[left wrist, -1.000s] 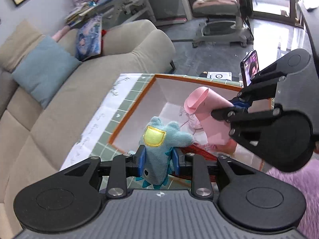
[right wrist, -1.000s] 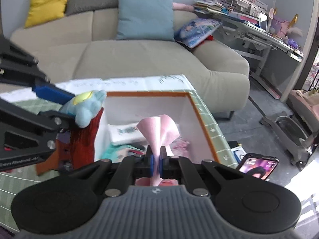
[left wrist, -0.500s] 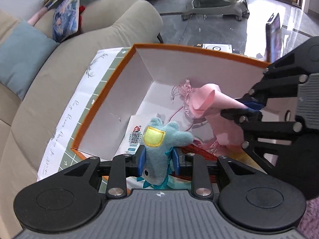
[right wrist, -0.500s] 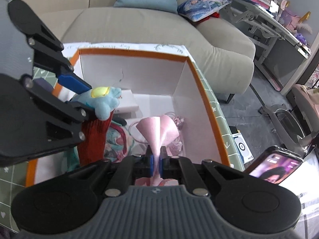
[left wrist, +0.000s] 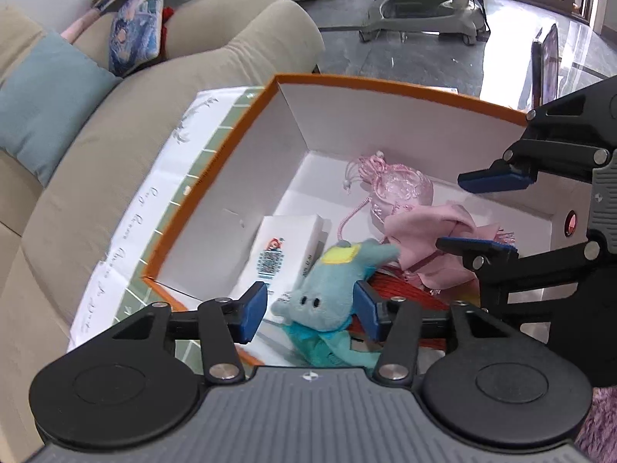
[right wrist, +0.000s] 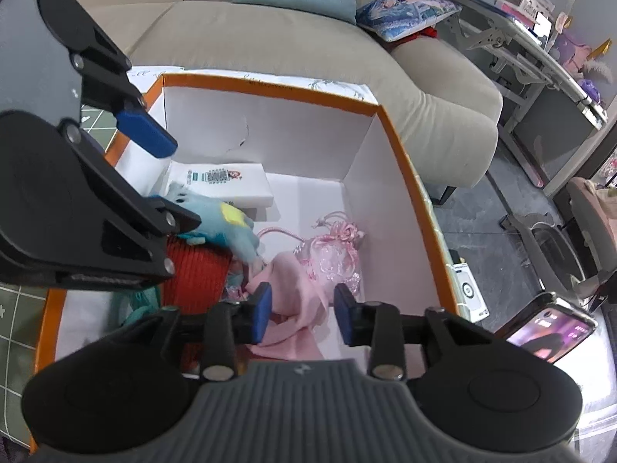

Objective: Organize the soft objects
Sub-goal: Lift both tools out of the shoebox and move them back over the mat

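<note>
Sofa (left wrist: 127, 123): fills the left of the left wrist view; teal cushion (left wrist: 42, 96) at the far left edge.

Box (left wrist: 216, 177): orange-rimmed, white inside, centre of both views; it rests on a green-and-white checked cloth (left wrist: 162, 193).

White packet (left wrist: 285, 247): flat, lower-left of the box floor, printed code facing up.

Left gripper (left wrist: 306, 312): bottom centre of the left wrist view; fingers spread apart, blue pads either side of the toy. Whether the right pad touches it I cannot tell; no squeeze is evident.

Blue plush toy (left wrist: 331, 289): inside the box, lying on a red knitted piece (left wrist: 401, 289), head toward the camera, yellow patch up. Judged light, squashy and non-fragile; best taken across the fat middle of the body, not by the thin limbs.

Pink cloth (left wrist: 432, 231): crumpled heap right of the toy, touching it in the right wrist view. Judged limp and very light; pinch a bunched fold, since a single layer would slip out.

Pink satin pouch (left wrist: 393, 189): behind the cloth, drawstrings loose. Likely slippery; take it at the gathered neck.

Right gripper (right wrist: 302, 314): bottom centre of its own view; fingers parted, the cloth lying between and below them, not clamped.

Phone (right wrist: 547, 328): lower right, outside the box, screen lit.
</note>
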`<state>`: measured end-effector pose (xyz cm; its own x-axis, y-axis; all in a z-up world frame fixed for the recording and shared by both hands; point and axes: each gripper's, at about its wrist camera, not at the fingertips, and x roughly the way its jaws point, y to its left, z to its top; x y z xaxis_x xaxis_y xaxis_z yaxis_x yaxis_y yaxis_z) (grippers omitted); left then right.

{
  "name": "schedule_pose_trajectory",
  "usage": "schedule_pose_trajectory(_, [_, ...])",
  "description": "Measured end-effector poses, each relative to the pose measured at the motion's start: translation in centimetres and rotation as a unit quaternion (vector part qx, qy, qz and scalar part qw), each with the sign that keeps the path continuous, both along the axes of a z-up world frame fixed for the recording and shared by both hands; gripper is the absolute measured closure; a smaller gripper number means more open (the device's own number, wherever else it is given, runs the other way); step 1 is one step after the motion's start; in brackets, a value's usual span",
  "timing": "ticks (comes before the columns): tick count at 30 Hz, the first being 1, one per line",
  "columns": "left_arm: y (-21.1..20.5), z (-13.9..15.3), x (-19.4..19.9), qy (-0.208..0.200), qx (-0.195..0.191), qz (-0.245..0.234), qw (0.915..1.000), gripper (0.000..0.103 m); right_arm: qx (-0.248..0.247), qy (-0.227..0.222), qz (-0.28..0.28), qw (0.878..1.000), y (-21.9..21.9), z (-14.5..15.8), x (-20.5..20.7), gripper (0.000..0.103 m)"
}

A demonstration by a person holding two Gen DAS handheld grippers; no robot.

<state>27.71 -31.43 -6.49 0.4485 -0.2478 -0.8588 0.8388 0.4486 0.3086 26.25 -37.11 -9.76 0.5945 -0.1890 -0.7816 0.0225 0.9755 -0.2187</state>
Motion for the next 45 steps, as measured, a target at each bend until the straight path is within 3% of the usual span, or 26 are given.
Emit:
schedule_pose_trajectory(7, [1.7,2.7,-0.9,-0.023,-0.022,0.007,0.9995,0.036,-0.019,-0.018,-0.006,1.0,0.7,1.6,-0.6,0.053])
schedule_pose_trajectory(11, [3.5,4.4,-1.9,-0.041,-0.041,0.011,0.9983,0.035,-0.023,-0.033,-0.011,0.999,1.4,3.1,-1.4,0.052])
schedule_pose_trajectory(18, [8.3,7.5,-3.8,-0.058,-0.107,0.06,0.9907,0.035,0.006,-0.087,-0.017,0.996,3.5,6.5,-3.6,0.045])
schedule_pose_trajectory(24, [13.3,9.2,-5.8,-0.078,-0.156,0.114,0.9781,0.034,0.042,-0.123,0.002,0.992,7.0,8.3,-5.3,0.045])
schedule_pose_trajectory(30, [18.2,9.2,-7.8,-0.107,-0.176,0.175,0.9628,0.034,0.065,-0.134,0.029,0.988,11.4,8.4,-5.9,0.045])
schedule_pose_trajectory(36, [22.6,7.8,-9.1,-0.116,-0.188,0.247,0.9433,0.034,0.093,-0.139,0.06,0.984,15.3,7.5,-6.4,0.04])
schedule_pose_trajectory(45, [27.7,4.7,-10.5,-0.09,-0.203,0.305,0.9261,0.034,0.092,-0.137,0.096,0.982,18.8,4.8,-6.4,0.039])
